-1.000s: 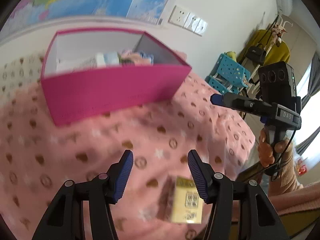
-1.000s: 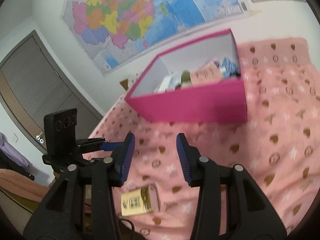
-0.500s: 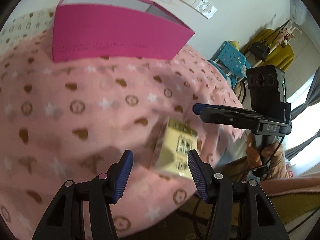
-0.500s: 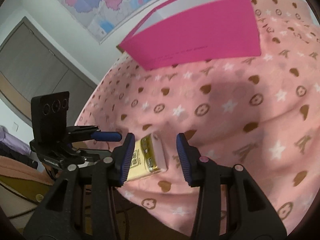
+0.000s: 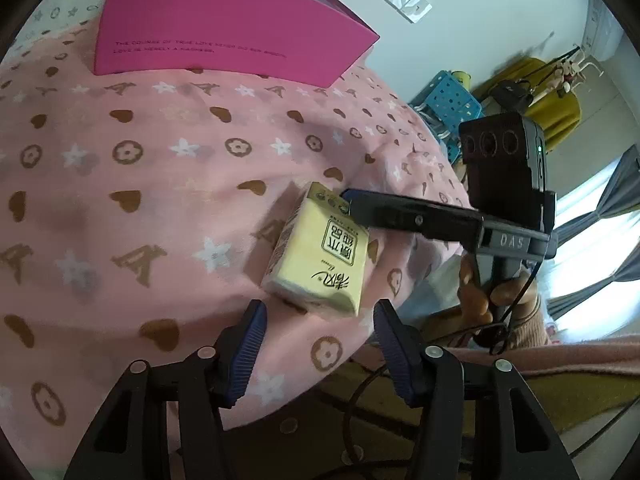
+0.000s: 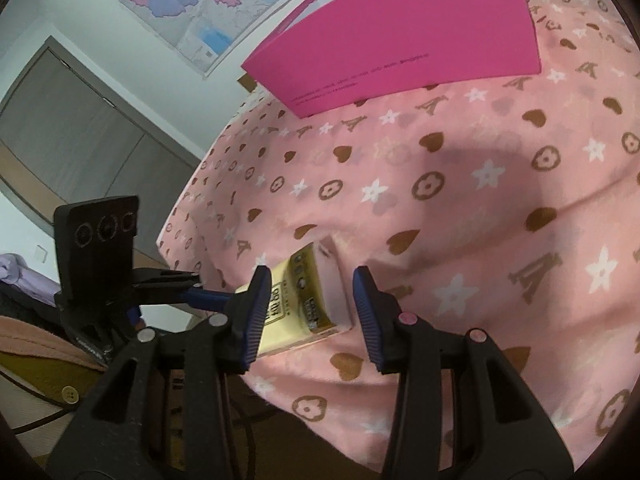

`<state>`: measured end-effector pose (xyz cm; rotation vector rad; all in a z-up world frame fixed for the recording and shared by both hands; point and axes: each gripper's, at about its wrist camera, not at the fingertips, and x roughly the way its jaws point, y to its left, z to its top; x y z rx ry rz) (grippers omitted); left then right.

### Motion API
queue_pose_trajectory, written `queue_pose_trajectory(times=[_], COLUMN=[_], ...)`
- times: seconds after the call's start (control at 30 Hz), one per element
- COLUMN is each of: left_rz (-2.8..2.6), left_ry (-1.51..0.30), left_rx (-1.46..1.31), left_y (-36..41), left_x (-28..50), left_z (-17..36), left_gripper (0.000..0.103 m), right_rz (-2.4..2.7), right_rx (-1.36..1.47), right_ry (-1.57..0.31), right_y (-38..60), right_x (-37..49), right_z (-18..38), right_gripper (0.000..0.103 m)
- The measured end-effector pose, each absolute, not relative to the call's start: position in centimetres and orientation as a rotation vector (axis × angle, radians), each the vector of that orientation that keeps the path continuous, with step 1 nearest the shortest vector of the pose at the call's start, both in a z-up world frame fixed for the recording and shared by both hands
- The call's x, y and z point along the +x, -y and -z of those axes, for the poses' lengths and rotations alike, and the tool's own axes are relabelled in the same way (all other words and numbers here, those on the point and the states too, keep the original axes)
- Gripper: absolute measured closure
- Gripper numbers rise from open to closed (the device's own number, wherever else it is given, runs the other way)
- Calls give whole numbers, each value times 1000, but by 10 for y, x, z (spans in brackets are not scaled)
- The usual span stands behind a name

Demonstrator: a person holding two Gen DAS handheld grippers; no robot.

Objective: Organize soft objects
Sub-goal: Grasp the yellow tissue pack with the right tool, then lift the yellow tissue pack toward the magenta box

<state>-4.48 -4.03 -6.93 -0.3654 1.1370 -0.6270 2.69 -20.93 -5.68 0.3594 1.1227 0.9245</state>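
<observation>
Pink blanket [image 5: 160, 184] holds a tissue pack [image 5: 320, 256] — both hand-held grippers spread, left [image 5: 318, 344], right [image 6: 314, 312].

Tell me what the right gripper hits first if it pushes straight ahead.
Most likely the yellow tissue pack, lying between the open fingers of the right gripper on the pink blanket; depth is uncertain.

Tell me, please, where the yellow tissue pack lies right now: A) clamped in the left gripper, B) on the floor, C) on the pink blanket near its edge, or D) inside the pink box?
C: the yellow tissue pack rests flat on the pink blanket near its edge, with the open left gripper and open right gripper both at it, neither closed.
</observation>
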Motion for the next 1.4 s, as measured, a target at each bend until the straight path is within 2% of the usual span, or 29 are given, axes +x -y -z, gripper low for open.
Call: queue_pose_trajectory(times=[0.07, 0.17, 0.77, 1.4], left_rz=[632, 630, 567, 565], left_ry=[-1136, -1128, -1069, -1015], left_rx=[-364, -352, -294, -245], left_y=[43, 46, 41, 51], left_x=[-42, -35, 19, 22], left_z=[68, 67, 63, 43], left_gripper=[61, 66, 66, 65], right_rz=[-925, -915, -835, -793], right_rx=[355, 354, 415, 384], right_ry=[-1129, -1131, -1090, -1051], right_y=[209, 210, 220, 224], right_x=[27, 26, 45, 49], right_z=[57, 57, 58, 48], right_gripper=[65, 68, 68, 68])
